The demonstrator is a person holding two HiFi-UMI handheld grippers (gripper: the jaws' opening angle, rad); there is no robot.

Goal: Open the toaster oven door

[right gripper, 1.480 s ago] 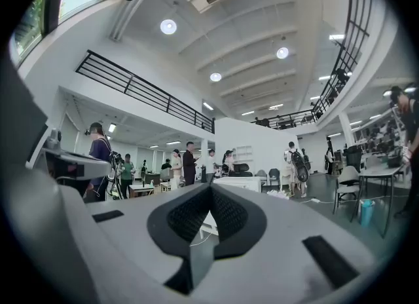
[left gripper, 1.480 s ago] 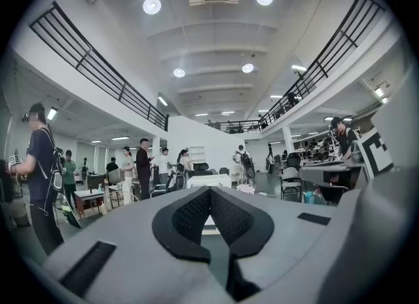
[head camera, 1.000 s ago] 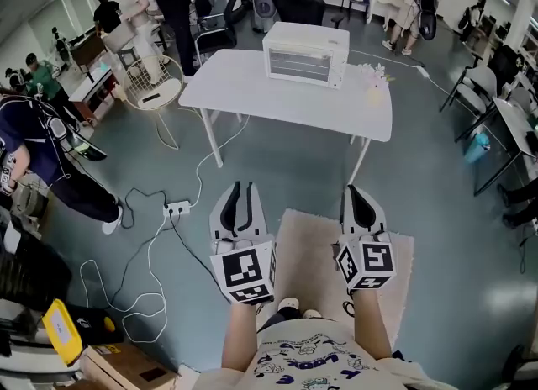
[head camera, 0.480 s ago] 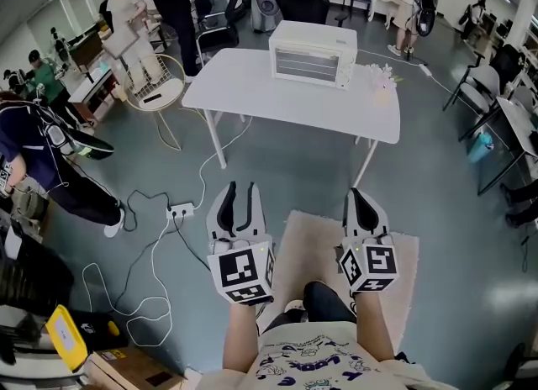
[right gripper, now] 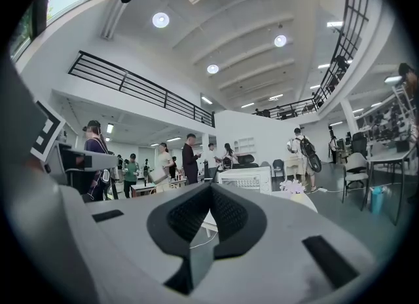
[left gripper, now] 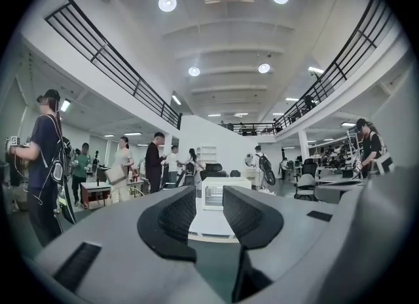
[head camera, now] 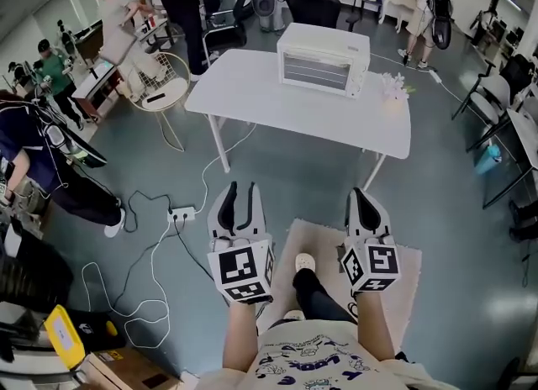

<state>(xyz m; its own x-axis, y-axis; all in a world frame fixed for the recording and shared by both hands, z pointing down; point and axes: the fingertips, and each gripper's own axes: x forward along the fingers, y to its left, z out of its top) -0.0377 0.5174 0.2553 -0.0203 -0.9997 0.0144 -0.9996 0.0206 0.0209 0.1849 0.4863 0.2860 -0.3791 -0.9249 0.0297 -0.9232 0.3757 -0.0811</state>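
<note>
Hazards: the toaster oven (head camera: 324, 60) stands at the far edge of the white table (head camera: 277, 107), well apart from both grippers, door closed and facing the operator, so the approach is not yet complete. A power strip (head camera: 179, 210) with trailing cables lies on the floor left of the rug (head camera: 324, 237); drifting left risks a snag or trip. A small flower vase (head camera: 393, 92) stands just beside the oven's right side; a wide reach could tip it. The oven looks light, so pulling the door without bracing may slide the whole unit toward the operator. Grippers: the left gripper (head camera: 244, 188) has just been opening its jaws; its 2 pads (left gripper: 177, 214) stand wide apart with nothing between them. The right gripper (head camera: 361, 193) has its pads (right gripper: 226, 214) together at the tips, holding nothing, touching nothing.
</note>
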